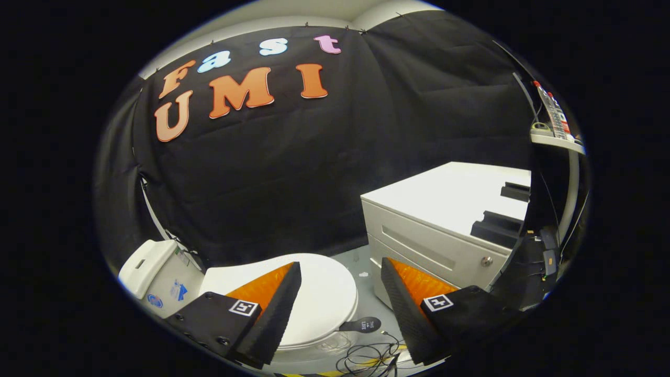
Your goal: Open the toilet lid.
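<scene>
A white toilet sits low on the floor, its lid (322, 296) lying flat and closed over the seat. Its white tank (149, 269) stands to the left against the black cloth wall. My gripper (340, 275) hovers above and in front of the toilet with its fingers wide apart and nothing between them. The left finger (275, 309) overlaps the lid's left half in the view; the right finger (403, 309) lies to the right of the bowl, over the floor. A small dark handle tab (364, 325) sticks out at the lid's front right edge.
A white drawer cabinet (445, 230) stands right of the toilet, with dark blocks (497, 228) on its top. Loose black cables (369, 358) lie on the grey floor (361, 267) near the bowl. A shelf with a bottle (555, 123) is at far right.
</scene>
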A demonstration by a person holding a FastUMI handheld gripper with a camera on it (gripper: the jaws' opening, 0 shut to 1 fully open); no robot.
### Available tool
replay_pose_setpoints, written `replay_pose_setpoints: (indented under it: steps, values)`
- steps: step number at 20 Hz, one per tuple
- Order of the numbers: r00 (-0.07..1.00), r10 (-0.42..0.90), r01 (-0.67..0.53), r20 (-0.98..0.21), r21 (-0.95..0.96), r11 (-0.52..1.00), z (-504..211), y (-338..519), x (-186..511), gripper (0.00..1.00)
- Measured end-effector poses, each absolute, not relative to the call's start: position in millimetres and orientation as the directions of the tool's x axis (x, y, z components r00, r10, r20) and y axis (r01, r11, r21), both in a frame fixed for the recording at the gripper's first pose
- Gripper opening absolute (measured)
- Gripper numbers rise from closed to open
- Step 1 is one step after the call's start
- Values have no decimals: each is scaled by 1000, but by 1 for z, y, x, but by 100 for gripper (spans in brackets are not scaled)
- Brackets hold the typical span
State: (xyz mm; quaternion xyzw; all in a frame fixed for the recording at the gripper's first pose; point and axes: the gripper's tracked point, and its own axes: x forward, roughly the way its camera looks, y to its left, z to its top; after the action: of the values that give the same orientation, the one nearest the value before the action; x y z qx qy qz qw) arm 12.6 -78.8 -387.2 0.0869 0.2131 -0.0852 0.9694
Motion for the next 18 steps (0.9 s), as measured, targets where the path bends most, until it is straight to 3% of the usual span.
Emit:
replay_pose_setpoints:
  steps: [15, 18]
  values:
    - [778, -128, 416, -614, 352, 838, -535, -115, -17, 98]
    - [759, -94, 461, -644, 429, 777, -553, -112, -24, 93]
